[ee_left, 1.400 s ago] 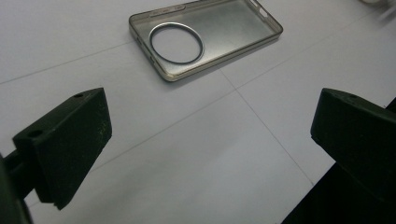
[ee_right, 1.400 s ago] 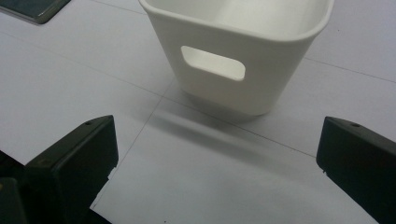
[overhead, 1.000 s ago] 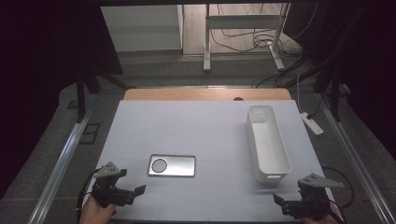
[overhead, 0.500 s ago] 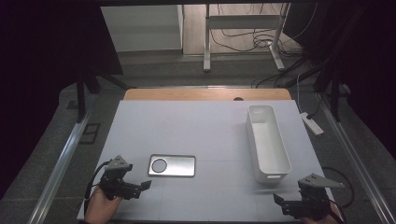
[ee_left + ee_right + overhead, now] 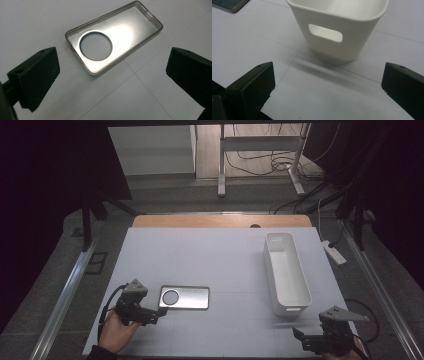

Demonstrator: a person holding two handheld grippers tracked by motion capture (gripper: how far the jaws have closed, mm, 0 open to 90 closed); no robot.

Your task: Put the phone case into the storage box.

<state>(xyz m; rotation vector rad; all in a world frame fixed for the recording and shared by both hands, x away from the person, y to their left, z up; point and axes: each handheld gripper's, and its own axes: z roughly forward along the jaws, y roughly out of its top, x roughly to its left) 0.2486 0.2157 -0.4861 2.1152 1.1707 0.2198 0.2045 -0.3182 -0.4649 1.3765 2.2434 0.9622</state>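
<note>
A clear grey phone case (image 5: 184,297) with a round camera hole lies flat on the white table, inner side up, left of centre; it also lies ahead in the left gripper view (image 5: 113,35). My left gripper (image 5: 159,312) stands open just left of the case, its jaws wide apart (image 5: 117,82) and touching nothing. A long white bin (image 5: 286,272) stands at the right, empty as far as I can tell. My right gripper (image 5: 299,336) is open near the front edge, just short of the bin's handled end wall (image 5: 337,32).
The white sheet (image 5: 220,260) covers the table, with a wooden strip (image 5: 220,221) at the far edge. Metal rails (image 5: 70,290) run along both sides. A white power strip (image 5: 334,252) lies off the table's right. Cables lie on the floor beyond.
My left gripper has moved forward and right, closing in on the phone case's left end. The right gripper has stayed put.
</note>
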